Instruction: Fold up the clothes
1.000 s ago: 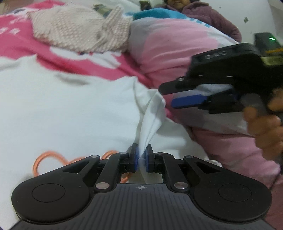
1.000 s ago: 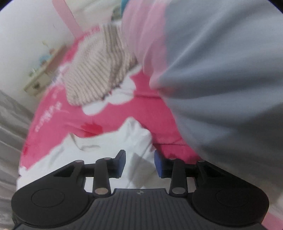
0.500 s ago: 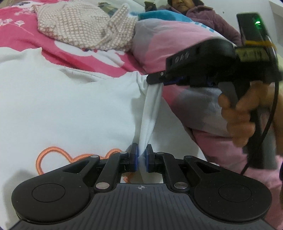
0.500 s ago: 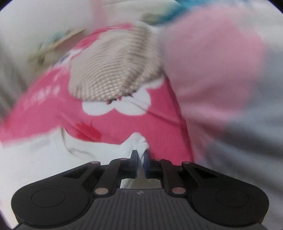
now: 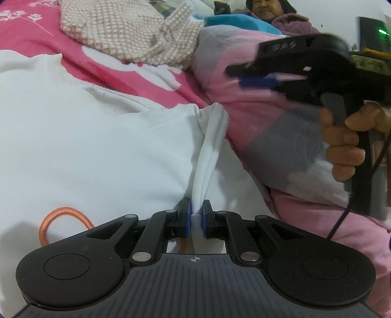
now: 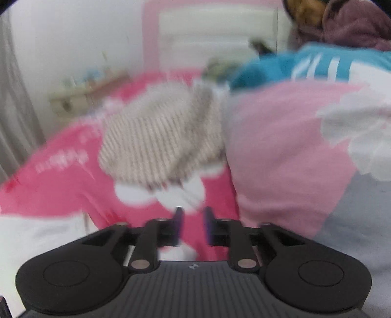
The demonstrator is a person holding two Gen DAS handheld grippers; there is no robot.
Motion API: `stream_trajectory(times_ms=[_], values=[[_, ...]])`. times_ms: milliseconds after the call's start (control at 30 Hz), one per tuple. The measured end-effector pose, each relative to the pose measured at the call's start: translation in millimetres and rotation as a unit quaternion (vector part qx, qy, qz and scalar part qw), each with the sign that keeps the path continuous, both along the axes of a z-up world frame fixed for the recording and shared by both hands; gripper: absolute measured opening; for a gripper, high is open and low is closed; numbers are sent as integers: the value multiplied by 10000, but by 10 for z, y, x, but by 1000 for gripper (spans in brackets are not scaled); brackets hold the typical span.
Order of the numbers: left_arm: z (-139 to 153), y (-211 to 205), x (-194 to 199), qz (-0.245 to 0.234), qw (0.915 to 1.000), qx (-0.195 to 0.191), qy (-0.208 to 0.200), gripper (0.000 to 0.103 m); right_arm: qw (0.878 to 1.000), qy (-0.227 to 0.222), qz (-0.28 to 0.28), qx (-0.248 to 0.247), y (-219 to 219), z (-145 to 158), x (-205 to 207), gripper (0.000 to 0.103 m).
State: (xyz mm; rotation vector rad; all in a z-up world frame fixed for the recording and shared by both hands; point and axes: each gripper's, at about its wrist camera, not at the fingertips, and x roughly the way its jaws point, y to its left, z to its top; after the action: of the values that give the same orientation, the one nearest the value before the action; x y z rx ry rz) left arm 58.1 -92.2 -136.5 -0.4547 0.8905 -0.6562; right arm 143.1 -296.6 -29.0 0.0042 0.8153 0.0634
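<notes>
The left gripper [image 5: 195,219] has its jaws pinched tight on a bunched ridge of the white garment [image 5: 97,151]; the cloth rises from between the blue pads [image 5: 186,220] in a narrow, twisted fold that runs up toward the garment's far corner. The rest of the white garment lies spread flat on the bed to the left of that fold, and an orange looped design [image 5: 62,220] shows on it just beside the left gripper's body.

The right gripper [image 6: 193,223] has its jaws part-way apart and opening, with nothing between them; in its own blurred view only the pink bedspread [image 6: 61,176] shows through the gap. From the left wrist view, the right gripper [image 5: 238,75] hangs in the air above and to the right of the white fold, clear of the cloth, gripped by the person's right hand [image 5: 342,141], and a black cable [image 5: 342,215] hangs from its handle.

Beyond the white garment, a beige knitted garment [image 5: 127,29] lies crumpled on the pink bedspread. To the right of both is a bulky pink and grey quilt [image 5: 264,122], with a teal cloth [image 5: 239,23] behind it. A person in a purple jacket [image 5: 290,24] sits at the far end of the bed.
</notes>
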Motion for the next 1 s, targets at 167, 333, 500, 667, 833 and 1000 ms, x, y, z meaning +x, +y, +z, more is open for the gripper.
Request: stream_trajectory(times_ms=[167,333,500,667,833,1000], values=[[12,12,-12,54,10000,-30,-6,8,9940,1013,-38,-399,132,-226,281,47],[4,10,-30,94,9999,-68,-23,8,9926,1187,-239,-63,138,-387,427,10],[2,2,-23,85,9999,-79,28,8,9930,-139,227,-1151,350,-323,299,0],[-7,12,-19,92,9999,-108,57,8,9916,-838,354,-923,275,-102,188,4],[-11,22,-23,89,9998,-155,92,8,9969,662,136,-412,150,-225,446,52],[-18,44,-54,38,9998,-173,84,8,9797,1993,166,99,121,-517,716,57]])
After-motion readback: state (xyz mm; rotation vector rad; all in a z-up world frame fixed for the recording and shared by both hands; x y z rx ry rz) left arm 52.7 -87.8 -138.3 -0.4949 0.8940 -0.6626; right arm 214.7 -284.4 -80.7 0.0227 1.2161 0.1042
